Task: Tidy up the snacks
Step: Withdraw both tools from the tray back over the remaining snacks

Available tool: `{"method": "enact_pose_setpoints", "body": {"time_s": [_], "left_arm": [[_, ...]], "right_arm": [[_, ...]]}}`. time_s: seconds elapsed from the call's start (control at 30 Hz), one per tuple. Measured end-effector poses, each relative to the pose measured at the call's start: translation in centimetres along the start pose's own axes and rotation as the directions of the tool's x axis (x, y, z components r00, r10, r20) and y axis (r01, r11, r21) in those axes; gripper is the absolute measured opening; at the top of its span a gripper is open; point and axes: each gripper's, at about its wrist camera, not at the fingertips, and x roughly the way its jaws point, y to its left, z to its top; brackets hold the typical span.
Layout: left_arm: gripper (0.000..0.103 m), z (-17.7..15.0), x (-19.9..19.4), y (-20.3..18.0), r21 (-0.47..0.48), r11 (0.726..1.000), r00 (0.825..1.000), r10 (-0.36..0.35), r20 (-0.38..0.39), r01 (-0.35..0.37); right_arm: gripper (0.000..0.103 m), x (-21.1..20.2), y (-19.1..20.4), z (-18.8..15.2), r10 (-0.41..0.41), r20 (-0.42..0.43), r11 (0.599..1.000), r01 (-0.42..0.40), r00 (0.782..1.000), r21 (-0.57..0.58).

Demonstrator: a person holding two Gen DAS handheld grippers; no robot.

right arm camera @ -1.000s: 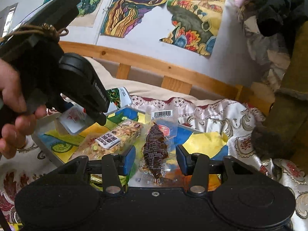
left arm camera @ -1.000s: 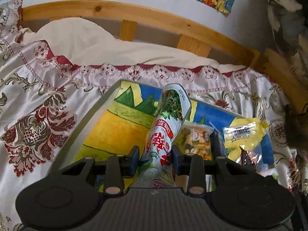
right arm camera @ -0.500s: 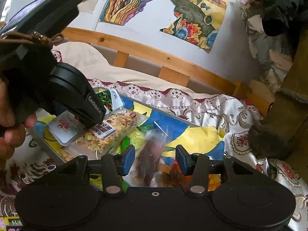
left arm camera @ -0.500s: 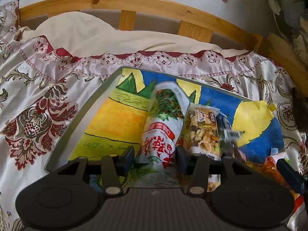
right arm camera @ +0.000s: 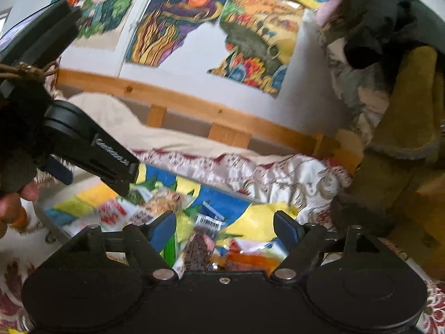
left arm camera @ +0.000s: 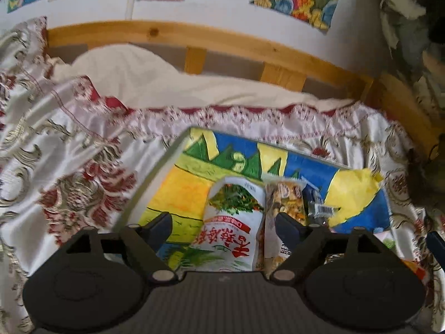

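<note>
Patterned bedding (left arm camera: 83, 150) lay under a painted tray (left arm camera: 189, 189), with a wooden rail (left arm camera: 222, 41) behind. On the tray lay a white packet (left arm camera: 233, 231), a nut bag (left arm camera: 286, 203) touching its right side, and a dark snack (right arm camera: 198, 247). The left gripper (left arm camera: 224, 226) was opening, pads clear of the packet between them. The right gripper (right arm camera: 225, 226) was opening over the dark snack, gripping nothing.
</note>
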Motion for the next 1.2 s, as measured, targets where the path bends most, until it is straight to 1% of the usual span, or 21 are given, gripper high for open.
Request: {"method": "enact_pose_setpoints", "body": {"time_s": [0.03, 0.07, 0.13, 0.17, 0.23, 0.4, 0.5, 0.63, 0.8, 0.97, 1.07, 1.2], "left_arm": [[0.089, 0.0, -0.8, 0.2, -0.005, 1.0, 1.0, -0.001, 0.017, 0.001], [0.092, 0.0, -1.8, 0.4, -0.009, 1.0, 0.999, -0.003, 0.041, 0.004], [0.098, -0.1, -3.7, 0.7, -0.015, 1.0, 0.996, -0.002, 0.086, 0.003], [0.102, -0.2, -4.7, 1.0, -0.016, 1.0, 0.993, 0.004, 0.114, -0.002], [0.102, -0.3, -6.5, 1.5, -0.015, 1.0, 0.988, 0.012, 0.157, -0.009], [0.102, -0.6, -10.9, 3.0, -0.024, 1.0, 0.975, 0.025, 0.22, -0.02], [0.103, -1.4, -13.4, 3.7, -0.03, 0.999, 0.968, 0.034, 0.25, -0.027], [0.103, -2.9, -16.5, 4.4, -0.026, 0.999, 0.962, 0.046, 0.268, -0.041], [0.103, -5.4, -20.1, 5.4, -0.016, 0.998, 0.957, 0.063, 0.282, -0.061], [0.103, -7.8, -22.6, 6.2, -0.016, 0.997, 0.95, 0.076, 0.301, -0.075], [0.103, -9.1, -23.9, 6.4, 0.003, 0.996, 0.946, 0.082, 0.313, -0.087], [0.103, -11.1, -25.4, 6.7, 0.029, 0.995, 0.941, 0.079, 0.329, -0.094]], "right_arm": [[0.085, -0.7, -0.2, 0.4, -0.008, 0.014, 1.0, 0.008, 1.0, 0.014], [0.086, -1.3, -0.5, 0.7, -0.012, 0.025, 1.0, 0.012, 1.0, 0.027], [0.093, -2.7, -1.0, 1.5, -0.017, 0.049, 0.998, 0.015, 0.999, 0.055], [0.094, -3.3, -1.2, 1.8, -0.014, 0.058, 0.998, 0.01, 0.998, 0.064], [0.098, -4.8, -1.7, 2.5, -0.006, 0.084, 0.998, 0.0, 0.996, 0.07], [0.102, -8.7, -2.3, 3.9, -0.013, 0.142, 0.997, 0.002, 0.99, 0.083], [0.102, -11.1, -2.6, 4.7, -0.003, 0.174, 0.994, -0.016, 0.985, 0.109], [0.102, -14.3, -2.8, 5.2, 0.016, 0.199, 0.99, -0.043, 0.98, 0.135], [0.102, -18.0, -2.8, 4.7, 0.02, 0.217, 0.987, -0.055, 0.976, 0.153], [0.102, -20.8, -2.9, 4.3, 0.022, 0.239, 0.981, -0.067, 0.971, 0.181], [0.102, -22.2, -3.1, 3.9, 0.023, 0.24, 0.976, -0.074, 0.97, 0.204], [0.102, -23.7, -3.2, 2.9, 0.038, 0.221, 0.967, -0.092, 0.975, 0.238]]}}
